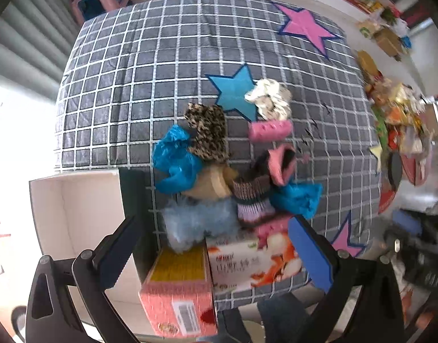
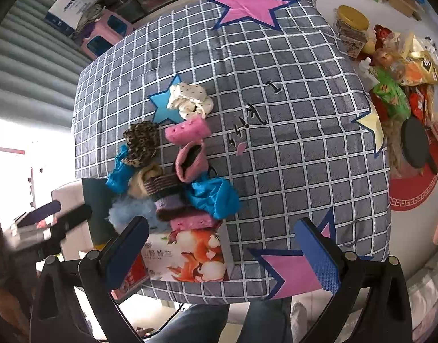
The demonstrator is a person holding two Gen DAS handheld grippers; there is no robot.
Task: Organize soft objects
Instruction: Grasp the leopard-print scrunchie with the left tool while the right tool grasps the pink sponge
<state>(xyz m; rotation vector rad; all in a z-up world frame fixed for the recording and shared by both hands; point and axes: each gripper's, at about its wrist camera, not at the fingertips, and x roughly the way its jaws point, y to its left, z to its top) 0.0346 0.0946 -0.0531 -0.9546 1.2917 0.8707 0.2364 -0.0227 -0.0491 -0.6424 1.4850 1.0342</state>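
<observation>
At the far left a white box [image 1: 76, 214] is sitting open beside the checked cloth [image 1: 133, 85], probably waiting as the bin for the sorted pieces. The left gripper [image 1: 216, 251] is hovering over the near edge with its fingers spread wide and holding nothing, framing a fluffy light-blue piece [image 1: 196, 223] that is lying against a pink carton [image 1: 179, 285]. Just beyond it the soft objects are lying heaped together: a blue plastic cover [image 1: 173, 160], a leopard-print cloth [image 1: 210, 131], a tan piece [image 1: 210, 185] and a striped sock [image 1: 251, 197], overlapping so that any pull is likely dragging neighbours along. Further right a pink roller [image 2: 187, 130] and a cream dotted cloth [image 2: 190, 98] are resting apart, easier to take singly. The right gripper [image 2: 221, 254] is also hanging open and empty above a printed tissue box [image 2: 190, 254].
</observation>
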